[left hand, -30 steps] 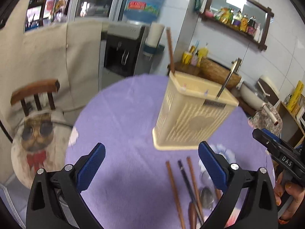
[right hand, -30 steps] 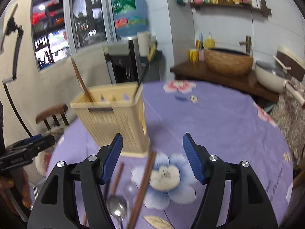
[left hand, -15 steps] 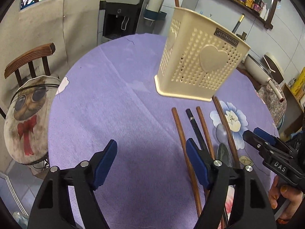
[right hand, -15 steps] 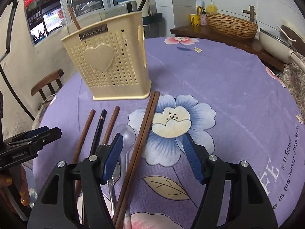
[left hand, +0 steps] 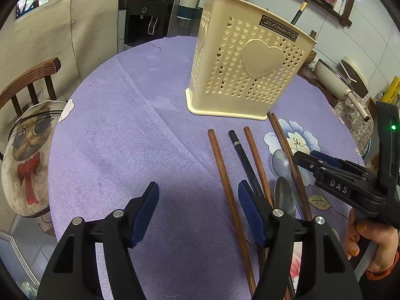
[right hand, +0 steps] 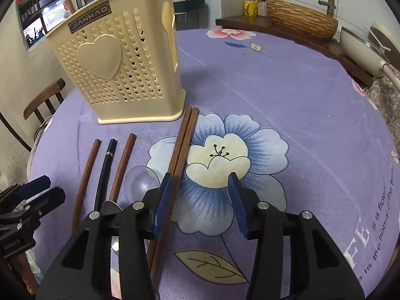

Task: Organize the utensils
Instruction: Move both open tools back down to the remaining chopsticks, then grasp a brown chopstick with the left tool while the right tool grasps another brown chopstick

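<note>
Purple cloth printed with large blue flowers covers the round tabletop (right hand: 287,95); a wooden chair (left hand: 30,80) with a cat-print cushion stands beside it, a water dispenser (left hand: 147,17) behind. The cream perforated utensil holder (left hand: 247,72), heart-embossed, stands upright on the cloth. In front of it lie three brown chopsticks (left hand: 225,175), one black chopstick (left hand: 243,157), a touching brown pair (right hand: 182,145), a clear spoon (right hand: 141,181) and a metal spoon (left hand: 285,195). Left gripper (left hand: 198,210) and right gripper (right hand: 198,197) both hover with fingers apart, holding nothing.
</note>
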### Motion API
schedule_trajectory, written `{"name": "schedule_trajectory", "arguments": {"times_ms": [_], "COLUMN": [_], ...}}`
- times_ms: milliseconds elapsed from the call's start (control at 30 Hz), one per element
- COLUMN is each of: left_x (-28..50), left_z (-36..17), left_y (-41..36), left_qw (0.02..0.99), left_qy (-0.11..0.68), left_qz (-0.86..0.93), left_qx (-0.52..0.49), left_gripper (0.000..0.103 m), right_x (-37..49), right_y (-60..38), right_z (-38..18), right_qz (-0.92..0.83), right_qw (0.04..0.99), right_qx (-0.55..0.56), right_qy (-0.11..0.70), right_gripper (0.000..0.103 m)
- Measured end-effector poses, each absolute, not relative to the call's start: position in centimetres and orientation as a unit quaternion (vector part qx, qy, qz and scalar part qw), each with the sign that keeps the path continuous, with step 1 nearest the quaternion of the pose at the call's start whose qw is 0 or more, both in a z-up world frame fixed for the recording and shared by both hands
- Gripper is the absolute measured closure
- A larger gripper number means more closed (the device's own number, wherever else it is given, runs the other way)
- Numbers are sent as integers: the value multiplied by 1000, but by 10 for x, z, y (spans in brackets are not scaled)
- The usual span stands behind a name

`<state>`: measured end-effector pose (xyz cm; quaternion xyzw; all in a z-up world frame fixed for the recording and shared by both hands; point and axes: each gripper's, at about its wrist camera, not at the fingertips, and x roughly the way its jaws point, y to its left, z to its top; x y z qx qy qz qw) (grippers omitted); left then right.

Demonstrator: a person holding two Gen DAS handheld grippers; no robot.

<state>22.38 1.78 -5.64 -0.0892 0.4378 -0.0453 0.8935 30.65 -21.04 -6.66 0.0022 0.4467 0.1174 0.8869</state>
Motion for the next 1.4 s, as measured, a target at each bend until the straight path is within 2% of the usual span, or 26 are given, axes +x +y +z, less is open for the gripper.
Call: {"name": "schedule_trajectory", "arguments": {"times_ms": [433,733,900,1333,1400], "left_x": [232,248,258,272,270], "left_z": [-61,-66,-67,-65,-66], "left_y": [6,-10,-18,-26,-28], "left_qw": [890,887,888,886,888], "left_qy": [448,458,459,461,458], "left_qz": [-49,-46,-30,-23,-17], "left_qx": [-73,-47,-30,-39,-35], "left_gripper": [42,63,80,82,85], "right_x": [323,335,343,366,367], "right_y": [-196,-188,-188,-182,-181], "right_z": [-72,-73,-72,-73,-73], "right_qz": [101,99,101,93,92], "right_qw": [885,889,889,891,892], "right_qx": [-33,-43,-41,-37,-38], "right_qy": [454,445,445,442,440], "right_gripper": [67,74,75,82,84]}}
